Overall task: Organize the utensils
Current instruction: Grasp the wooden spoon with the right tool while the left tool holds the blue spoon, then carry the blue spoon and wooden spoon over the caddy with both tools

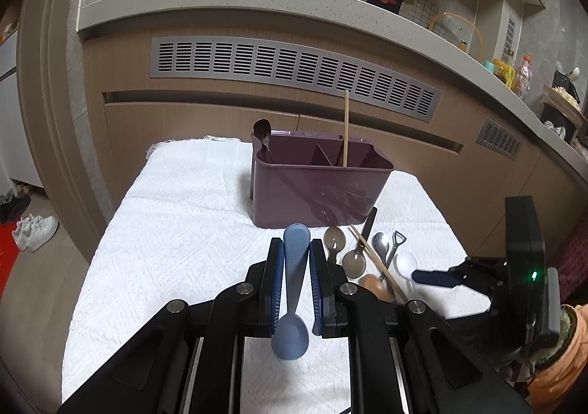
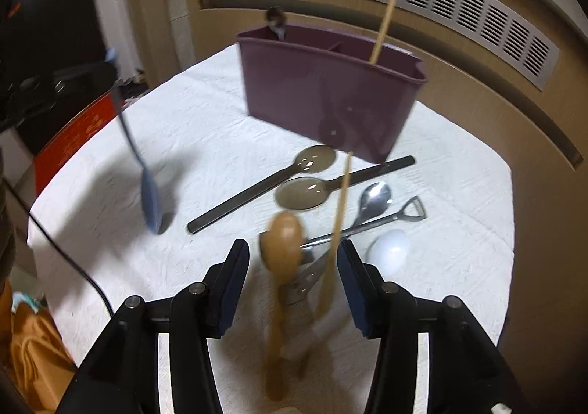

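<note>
While the left tongs (image 1: 297,255) clamp a blue spoon (image 1: 294,289) above the white-clothed surface (image 1: 176,215), the right tongs (image 2: 292,259) stand open over a loose wooden spoon (image 2: 284,241) and chopstick (image 2: 340,208), near the maroon caddy (image 2: 330,98).

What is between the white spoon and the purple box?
Mostly a steel spoon and a small metal shovel, lying between the white spoon and purple box, clearest in the right wrist view.

Right wrist view: wooden spoon (image 2: 283,248) and chopstick (image 2: 340,208) between the right gripper (image 2: 292,280) fingers are motion-blurred; contact with the pads cannot be told. The spoon's handle end is smeared. Lower parts of the utensils inside the purple holder (image 2: 330,94) are hidden by its wall.
</note>
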`<state>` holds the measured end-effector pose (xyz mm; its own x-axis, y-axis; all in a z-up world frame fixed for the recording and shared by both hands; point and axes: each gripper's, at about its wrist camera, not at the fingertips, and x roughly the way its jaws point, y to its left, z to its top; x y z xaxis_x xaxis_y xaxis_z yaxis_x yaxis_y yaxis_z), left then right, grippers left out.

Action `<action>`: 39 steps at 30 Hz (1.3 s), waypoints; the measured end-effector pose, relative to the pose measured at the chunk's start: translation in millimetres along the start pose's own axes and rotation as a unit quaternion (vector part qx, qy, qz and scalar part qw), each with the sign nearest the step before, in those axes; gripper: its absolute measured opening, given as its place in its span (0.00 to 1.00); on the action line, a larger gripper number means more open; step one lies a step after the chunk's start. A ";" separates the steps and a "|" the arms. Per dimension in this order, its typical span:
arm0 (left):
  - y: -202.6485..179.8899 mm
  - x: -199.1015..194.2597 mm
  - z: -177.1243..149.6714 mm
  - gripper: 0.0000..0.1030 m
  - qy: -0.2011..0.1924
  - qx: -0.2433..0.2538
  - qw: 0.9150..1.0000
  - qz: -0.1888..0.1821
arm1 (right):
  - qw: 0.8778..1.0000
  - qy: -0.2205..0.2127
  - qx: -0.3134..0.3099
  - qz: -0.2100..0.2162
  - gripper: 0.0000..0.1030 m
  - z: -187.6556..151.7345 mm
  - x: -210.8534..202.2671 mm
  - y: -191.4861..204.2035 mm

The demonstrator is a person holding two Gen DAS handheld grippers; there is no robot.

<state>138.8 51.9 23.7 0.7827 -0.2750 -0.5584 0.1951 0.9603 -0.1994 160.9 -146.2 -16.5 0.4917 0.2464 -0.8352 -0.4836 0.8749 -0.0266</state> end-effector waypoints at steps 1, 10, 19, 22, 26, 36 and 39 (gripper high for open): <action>0.3 -0.1 -0.5 0.14 -0.001 0.000 1.000 -0.001 | 1.000 0.002 -0.006 0.004 0.46 -0.1 3.0 4.5; 15.5 -8.6 -4.3 0.14 -0.007 -0.016 1.000 -0.013 | 0.999 0.035 0.023 -0.011 0.46 19.3 42.3 4.1; 17.0 -9.6 -5.6 0.14 -0.010 -0.020 1.000 -0.016 | 0.996 0.053 0.066 -0.029 0.38 12.5 63.4 -17.1; 16.7 -9.8 -5.5 0.14 -0.009 -0.022 1.000 -0.014 | 0.996 0.053 0.066 -0.024 0.27 11.7 60.3 -20.3; 13.4 -9.2 -4.5 0.14 -0.008 -0.018 1.000 -0.009 | 0.998 0.037 0.057 -0.016 0.27 11.2 46.3 -14.1; -4.7 -9.2 4.4 0.14 -0.008 0.008 1.000 0.003 | 0.998 -0.051 0.028 0.003 0.27 37.4 -11.4 0.3; -13.4 -11.0 18.6 0.14 -0.020 0.020 1.000 0.006 | 0.996 -0.087 0.020 0.003 0.27 51.9 -29.7 1.2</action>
<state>138.6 43.0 47.5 0.8079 -0.2619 -0.5280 0.2086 0.9649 -0.1594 183.3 -130.9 36.8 0.6093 0.3169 -0.7268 -0.4593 0.8883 0.0023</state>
